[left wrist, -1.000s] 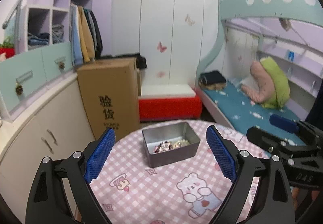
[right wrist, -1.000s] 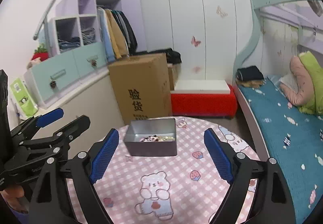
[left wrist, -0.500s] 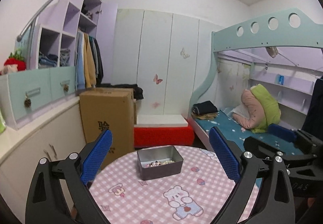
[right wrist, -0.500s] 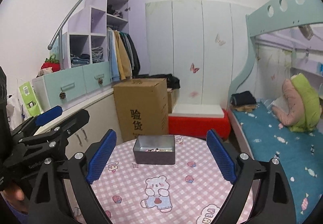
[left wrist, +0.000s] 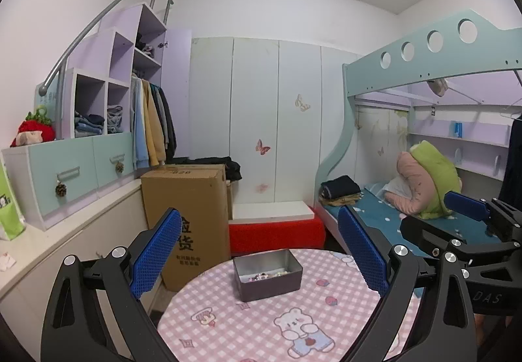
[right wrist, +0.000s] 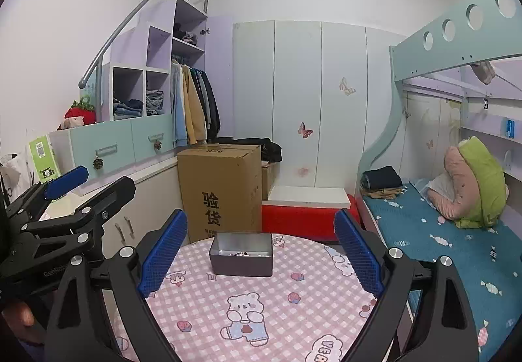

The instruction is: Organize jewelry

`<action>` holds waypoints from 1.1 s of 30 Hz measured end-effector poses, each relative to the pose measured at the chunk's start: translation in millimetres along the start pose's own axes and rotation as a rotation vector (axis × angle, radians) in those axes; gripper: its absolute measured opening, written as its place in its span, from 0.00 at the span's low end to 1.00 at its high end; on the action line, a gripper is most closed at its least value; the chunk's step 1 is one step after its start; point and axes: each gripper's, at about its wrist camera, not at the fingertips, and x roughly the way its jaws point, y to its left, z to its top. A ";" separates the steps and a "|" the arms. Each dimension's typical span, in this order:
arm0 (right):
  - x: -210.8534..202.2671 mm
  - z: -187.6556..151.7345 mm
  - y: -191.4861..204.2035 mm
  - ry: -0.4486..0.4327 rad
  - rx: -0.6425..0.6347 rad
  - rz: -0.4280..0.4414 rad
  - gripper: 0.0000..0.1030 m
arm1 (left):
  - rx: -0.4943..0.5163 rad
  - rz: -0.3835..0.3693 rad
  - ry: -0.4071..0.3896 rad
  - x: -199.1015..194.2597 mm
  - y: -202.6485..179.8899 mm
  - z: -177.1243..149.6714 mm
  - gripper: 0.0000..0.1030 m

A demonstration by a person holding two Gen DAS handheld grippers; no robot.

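Observation:
A grey metal tin (left wrist: 267,275) stands on the far side of a round table with a pink checked cloth (left wrist: 261,329). Small jewelry pieces (left wrist: 261,276) lie loose inside it. The tin also shows in the right wrist view (right wrist: 241,254) with the jewelry (right wrist: 239,253) on its bottom. My left gripper (left wrist: 259,252) is open and empty, held above and back from the tin. My right gripper (right wrist: 261,252) is open and empty, also well back from the tin. The right gripper shows at the right of the left wrist view (left wrist: 463,231).
A tall cardboard box (left wrist: 189,218) stands on the floor behind the table, with a red storage bench (left wrist: 277,234) beside it. White cabinets (left wrist: 65,248) run along the left. A bunk bed (left wrist: 407,218) stands to the right.
Both grippers have risen and drawn back from the tin, which now looks smaller and farther away. Both stay open and empty.

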 end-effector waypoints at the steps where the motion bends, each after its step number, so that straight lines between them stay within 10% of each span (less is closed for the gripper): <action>1: -1.0 0.2 -0.3 -0.002 0.000 0.001 0.87 | 0.001 0.000 -0.002 -0.6 -0.1 0.3 0.91; 33: -1.7 2.9 -7.5 0.000 0.017 0.009 0.87 | 0.014 0.006 -0.008 0.2 -1.9 0.3 0.91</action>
